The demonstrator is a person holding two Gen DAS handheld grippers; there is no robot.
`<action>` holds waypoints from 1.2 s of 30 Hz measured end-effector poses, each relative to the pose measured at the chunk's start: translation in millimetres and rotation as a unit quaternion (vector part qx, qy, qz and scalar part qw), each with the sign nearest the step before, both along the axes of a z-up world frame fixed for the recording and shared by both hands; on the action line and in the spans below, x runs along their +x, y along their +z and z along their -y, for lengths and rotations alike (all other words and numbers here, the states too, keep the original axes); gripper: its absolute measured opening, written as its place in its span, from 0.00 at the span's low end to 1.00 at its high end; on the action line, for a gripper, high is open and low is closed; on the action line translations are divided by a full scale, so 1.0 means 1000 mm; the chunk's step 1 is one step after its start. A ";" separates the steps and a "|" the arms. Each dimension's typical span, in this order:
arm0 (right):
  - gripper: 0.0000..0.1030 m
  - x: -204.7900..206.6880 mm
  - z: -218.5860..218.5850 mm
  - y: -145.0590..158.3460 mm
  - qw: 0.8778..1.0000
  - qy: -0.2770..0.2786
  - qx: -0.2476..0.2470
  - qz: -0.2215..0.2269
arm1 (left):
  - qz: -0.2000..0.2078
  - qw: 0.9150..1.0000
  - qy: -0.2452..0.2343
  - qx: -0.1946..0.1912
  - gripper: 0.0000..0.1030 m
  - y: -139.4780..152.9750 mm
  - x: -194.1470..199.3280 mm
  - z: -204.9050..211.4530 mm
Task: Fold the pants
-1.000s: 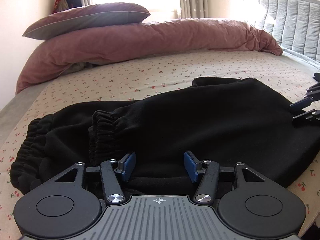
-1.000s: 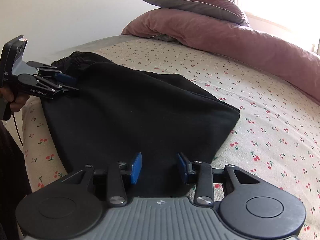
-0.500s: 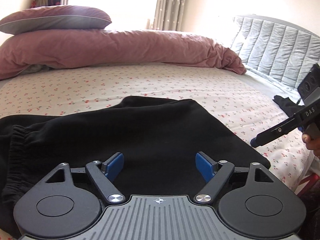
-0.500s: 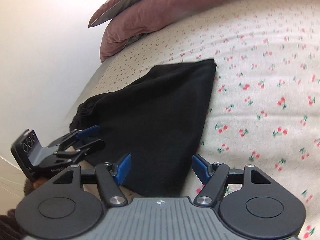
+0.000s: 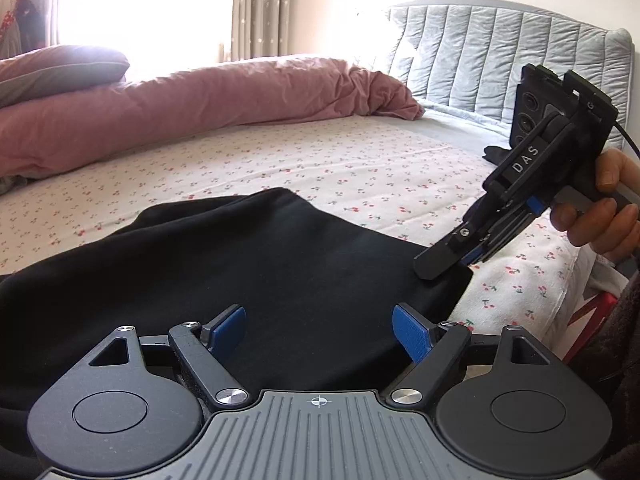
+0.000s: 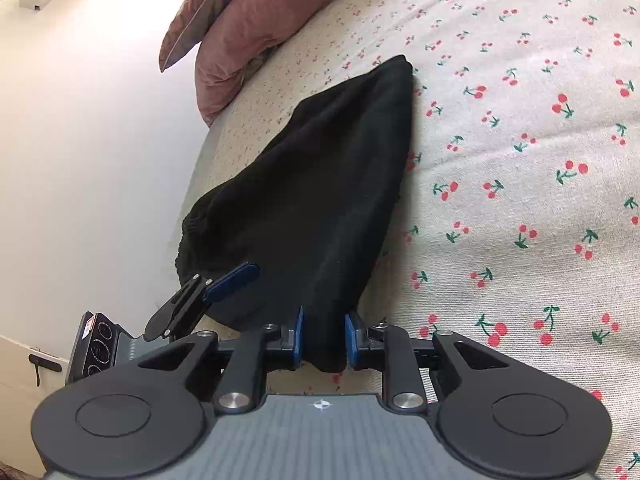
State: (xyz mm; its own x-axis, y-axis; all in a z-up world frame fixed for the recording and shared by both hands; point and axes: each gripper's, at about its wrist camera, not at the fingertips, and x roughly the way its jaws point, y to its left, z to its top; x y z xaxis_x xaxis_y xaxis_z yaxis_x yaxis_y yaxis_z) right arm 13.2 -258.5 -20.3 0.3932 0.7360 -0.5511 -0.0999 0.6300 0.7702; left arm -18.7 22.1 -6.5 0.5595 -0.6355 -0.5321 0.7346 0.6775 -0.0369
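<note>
Black pants (image 5: 280,264) lie folded on the cherry-print sheet, elastic cuffs out of this view to the left. My left gripper (image 5: 320,320) hovers open over the near part of the cloth, nothing between its blue pads. My right gripper (image 5: 440,266), held by a hand, bites the pants' right corner near the bed edge. In the right wrist view its jaws (image 6: 324,336) are closing, and a bunched corner of the pants (image 6: 328,184) fills the narrow gap between the pads. The left gripper (image 6: 224,286) shows there at the pants' near left edge.
A pink duvet (image 5: 200,112) and a pillow (image 5: 52,68) lie along the far side of the bed. A grey padded headboard (image 5: 500,48) stands at the right, with a small dark item (image 5: 496,154) below it. A white wall (image 6: 100,120) borders the bed.
My left gripper opened wider and swung right along the pants. My right gripper rolled, opened, then narrowed onto the pants' corner.
</note>
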 end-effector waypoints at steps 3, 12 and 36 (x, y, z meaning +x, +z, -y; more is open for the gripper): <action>0.23 0.006 -0.005 0.010 1.000 -0.003 0.008 0.011 | 0.001 0.999 -0.038 -0.008 0.80 0.003 -0.006 0.009; 0.27 0.018 -0.010 0.022 1.000 0.005 0.015 0.026 | 0.087 0.995 0.000 0.058 0.78 -0.012 -0.019 0.057; 0.08 0.109 0.014 -0.033 0.984 -0.172 -0.026 0.033 | 0.101 0.986 0.075 0.107 0.29 -0.030 -0.021 0.073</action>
